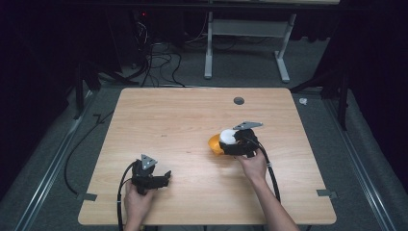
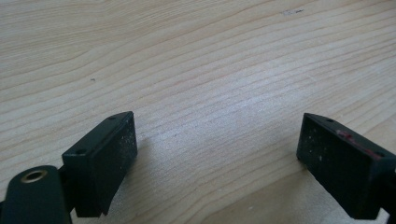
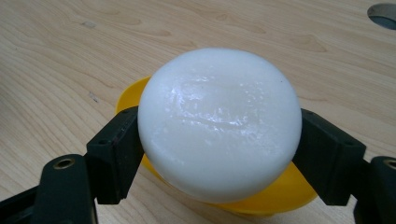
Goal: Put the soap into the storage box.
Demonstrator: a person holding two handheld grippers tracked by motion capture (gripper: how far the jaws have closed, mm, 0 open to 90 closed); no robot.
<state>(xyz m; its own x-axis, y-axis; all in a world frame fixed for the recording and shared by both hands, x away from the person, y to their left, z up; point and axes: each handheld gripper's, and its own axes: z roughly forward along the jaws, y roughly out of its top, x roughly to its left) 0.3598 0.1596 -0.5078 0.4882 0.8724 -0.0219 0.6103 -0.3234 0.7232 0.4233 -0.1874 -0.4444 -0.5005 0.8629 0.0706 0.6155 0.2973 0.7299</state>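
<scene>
While the wooden table (image 1: 192,125) is being looked down on in the high view, the left gripper (image 1: 163,180) is being held low near the front left of the top, in the person's left hand (image 1: 137,202), with its grey plate on top and its cable trailing back off the front edge. The right gripper (image 1: 226,139) is being held right of centre by the right hand (image 1: 254,166); a white disc (image 1: 227,136) is being shown at its jaws, with a yellow bowl (image 1: 214,144) peeking out to the left of and beneath it. A small dark round hole (image 1: 238,100) is being shown in the tabletop farther back, well apart from both tools.

In the left gripper view, the left gripper (image 2: 217,154) is being held with its jaws spread wide. Nothing is being gripped between them, and bare table (image 2: 201,60) grain is being shown in the gap. Whether the jaw tips are touching the wood cannot be told.

In the right gripper view, the right gripper (image 3: 219,144) is being closed on the white disc (image 3: 219,121), one black jaw being pressed against each side of its rim. The disc, thick, smooth and glossy, is being held flat above the yellow bowl (image 3: 271,193), whose rim is being shown under and behind it. Whether disc and bowl are touching cannot be told. The edge of the hole (image 3: 384,13) is being caught at the top right corner.
</scene>
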